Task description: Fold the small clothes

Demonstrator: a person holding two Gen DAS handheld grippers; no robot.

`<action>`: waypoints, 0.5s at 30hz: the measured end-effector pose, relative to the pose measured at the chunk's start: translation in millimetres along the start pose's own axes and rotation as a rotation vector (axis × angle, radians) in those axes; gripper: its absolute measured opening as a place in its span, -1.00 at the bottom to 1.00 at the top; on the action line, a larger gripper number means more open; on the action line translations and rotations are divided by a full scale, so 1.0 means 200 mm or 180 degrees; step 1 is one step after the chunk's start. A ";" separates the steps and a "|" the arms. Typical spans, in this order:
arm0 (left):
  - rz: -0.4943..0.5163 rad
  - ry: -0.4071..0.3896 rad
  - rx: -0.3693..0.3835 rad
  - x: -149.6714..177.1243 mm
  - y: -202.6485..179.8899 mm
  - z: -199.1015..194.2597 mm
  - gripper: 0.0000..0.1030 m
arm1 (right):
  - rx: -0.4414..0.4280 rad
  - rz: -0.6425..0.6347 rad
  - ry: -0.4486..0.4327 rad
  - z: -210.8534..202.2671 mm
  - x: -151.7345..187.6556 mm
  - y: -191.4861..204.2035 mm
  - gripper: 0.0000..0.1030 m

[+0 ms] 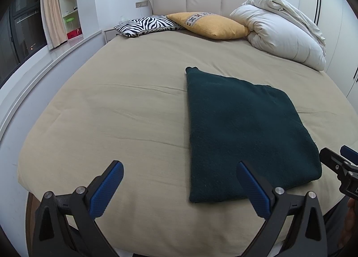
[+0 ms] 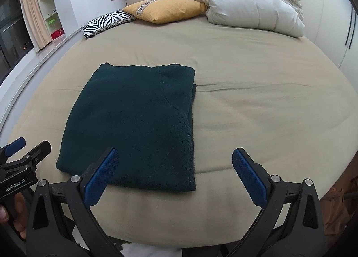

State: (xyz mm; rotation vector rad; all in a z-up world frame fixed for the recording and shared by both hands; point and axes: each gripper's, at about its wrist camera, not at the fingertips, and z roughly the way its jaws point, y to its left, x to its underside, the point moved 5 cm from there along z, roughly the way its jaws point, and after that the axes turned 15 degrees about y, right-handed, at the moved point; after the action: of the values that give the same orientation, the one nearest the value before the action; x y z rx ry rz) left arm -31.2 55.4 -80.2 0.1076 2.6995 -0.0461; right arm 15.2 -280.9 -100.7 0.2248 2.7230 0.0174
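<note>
You hold the left gripper and right gripper with jaws spread and empty, just short of the dark green knitted garment lying folded square on the beige-sheeted bed, probably done or awaiting one last fold.

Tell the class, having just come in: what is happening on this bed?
A person holds a gripper in each hand over a bed. A dark green garment lies folded into a neat rectangle on the sheet. The left gripper and the right gripper are both open, holding nothing.
</note>
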 end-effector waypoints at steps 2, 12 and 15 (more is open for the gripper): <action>0.0000 -0.0003 0.0001 0.00 0.00 0.00 1.00 | -0.0001 -0.0001 0.0002 0.00 0.00 0.00 1.00; 0.0001 -0.0003 -0.0003 0.00 0.00 0.00 1.00 | 0.0001 0.0000 -0.0001 0.00 0.00 0.00 1.00; 0.0004 0.0001 -0.0006 0.00 -0.01 0.00 1.00 | 0.0002 0.0002 0.0001 0.00 0.00 0.00 1.00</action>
State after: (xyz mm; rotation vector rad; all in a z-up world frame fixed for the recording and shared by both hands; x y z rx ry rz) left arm -31.5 54.2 -80.2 0.1088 2.6995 -0.0431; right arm 15.3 -280.2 -100.6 0.2260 2.7233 0.0168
